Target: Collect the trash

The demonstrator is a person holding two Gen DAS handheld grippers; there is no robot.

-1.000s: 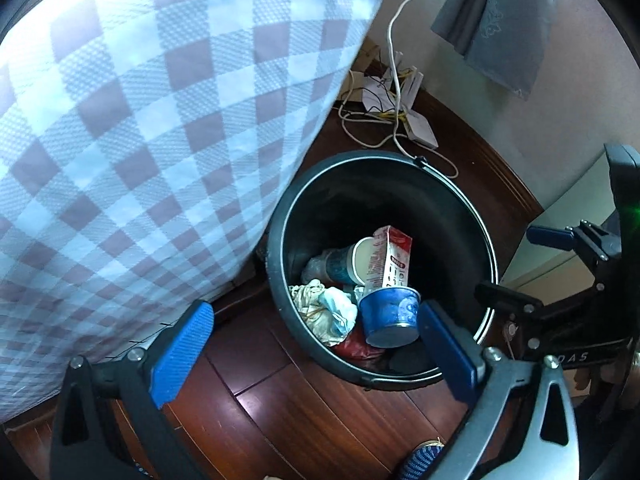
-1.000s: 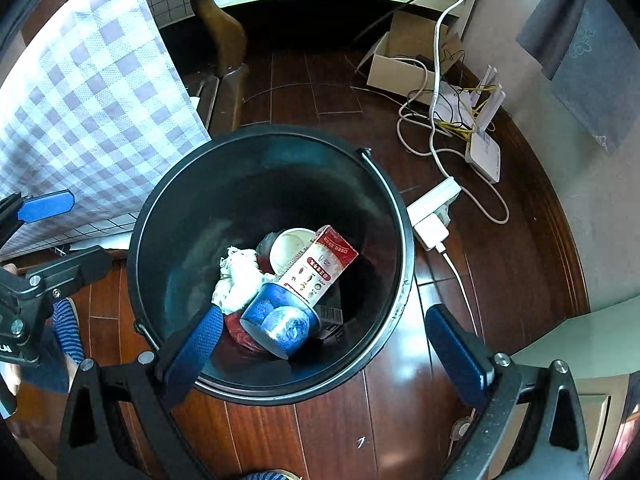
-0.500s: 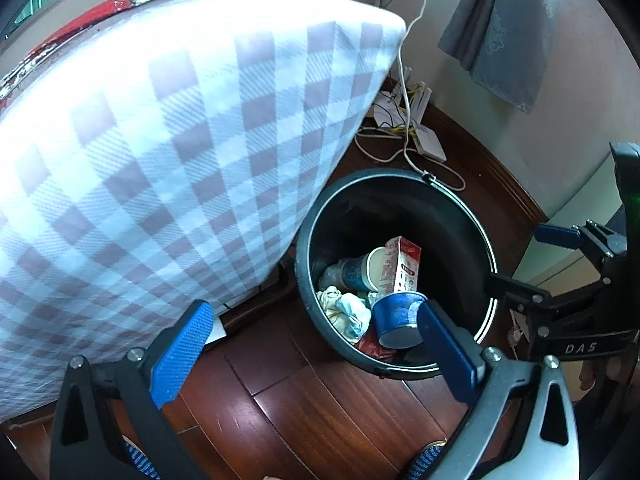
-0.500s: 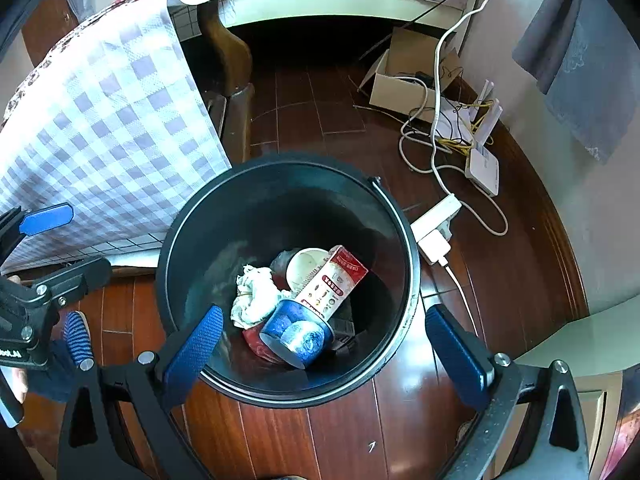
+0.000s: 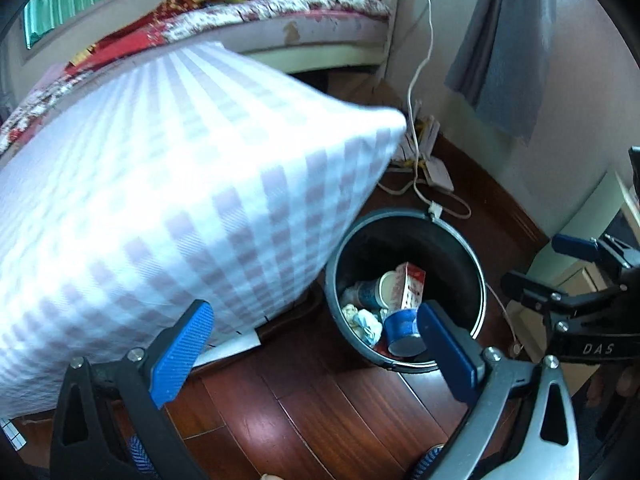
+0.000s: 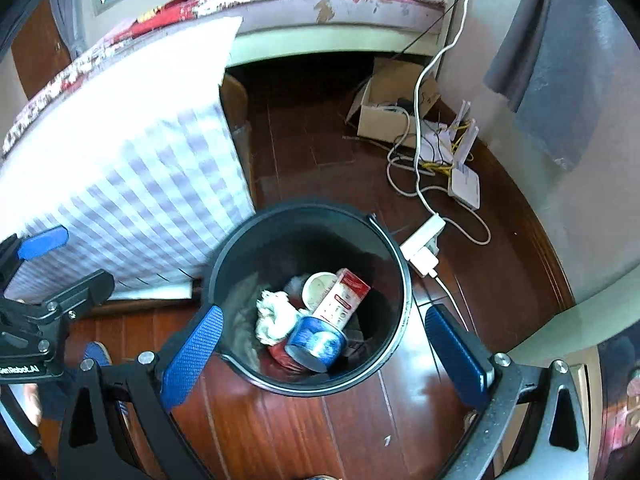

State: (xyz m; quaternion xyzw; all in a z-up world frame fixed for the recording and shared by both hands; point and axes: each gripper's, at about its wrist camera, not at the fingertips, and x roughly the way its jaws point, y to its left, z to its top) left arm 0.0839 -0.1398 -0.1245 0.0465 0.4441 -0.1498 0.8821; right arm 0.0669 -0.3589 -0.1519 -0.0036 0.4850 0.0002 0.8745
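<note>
A black trash bin (image 5: 476, 276) (image 6: 240, 252) stands on the dark wooden floor. Inside lie a blue cup (image 5: 402, 330) (image 6: 316, 342), a red and white carton (image 5: 412, 286) (image 6: 340, 296), a paper cup (image 5: 376, 290) (image 6: 316, 284) and crumpled tissue (image 5: 366, 322) (image 6: 272, 316). My left gripper (image 5: 316, 354) is open and empty, above the floor near the bin's front left. My right gripper (image 6: 324, 356) is open and empty, above the bin's near rim. The right gripper shows in the left wrist view (image 5: 576, 276); the left gripper shows in the right wrist view (image 6: 44, 256).
A checked white and lilac cloth (image 5: 172, 200) (image 6: 132, 188) hangs left of the bin. A bed (image 6: 320, 4) is at the back. A cardboard box (image 6: 384, 116), a router (image 6: 466, 176), a power strip (image 6: 422, 240) and cables lie on the floor right of the bin. A grey cloth (image 5: 504, 48) hangs on the wall.
Both grippers have risen and drawn back from the bin, so it looks smaller and more of the room shows. The trash in the bin has not moved.
</note>
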